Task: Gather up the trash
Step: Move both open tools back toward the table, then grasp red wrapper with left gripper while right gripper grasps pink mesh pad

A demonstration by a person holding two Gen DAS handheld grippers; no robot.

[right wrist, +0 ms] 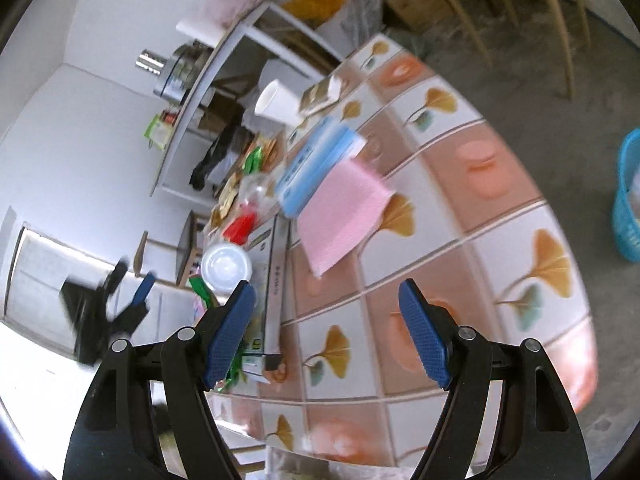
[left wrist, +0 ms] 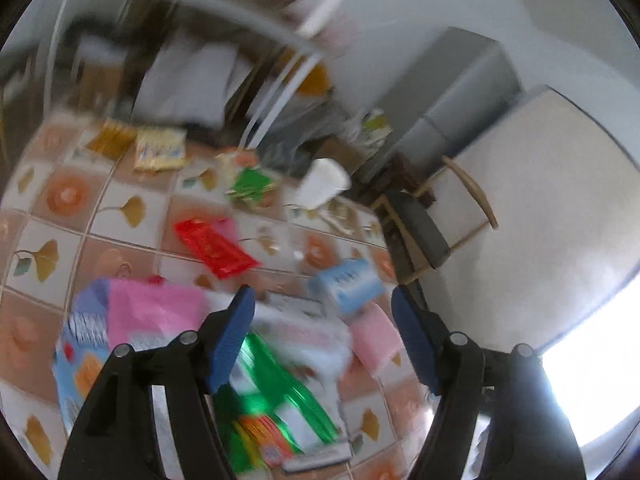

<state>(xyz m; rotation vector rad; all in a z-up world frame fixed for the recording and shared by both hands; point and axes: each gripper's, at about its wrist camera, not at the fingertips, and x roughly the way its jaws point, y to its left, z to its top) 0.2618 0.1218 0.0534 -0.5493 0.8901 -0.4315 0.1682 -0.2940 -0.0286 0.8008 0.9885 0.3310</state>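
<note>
Leaf-patterned tablecloth (right wrist: 460, 240) strewn with wrappers, blue basket (right wrist: 630, 200) on concrete floor; both claws apart, empty.

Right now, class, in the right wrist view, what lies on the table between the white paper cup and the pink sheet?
A light blue packet lies between the white paper cup and the pink sheet, seen in the right wrist view.

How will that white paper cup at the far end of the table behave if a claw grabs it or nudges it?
The white paper cup looks thin-walled and empty, so it is probably very light and would crush under a firm squeeze. It seems to lie tilted on its side on the table, so a nudge would likely roll it.
</note>
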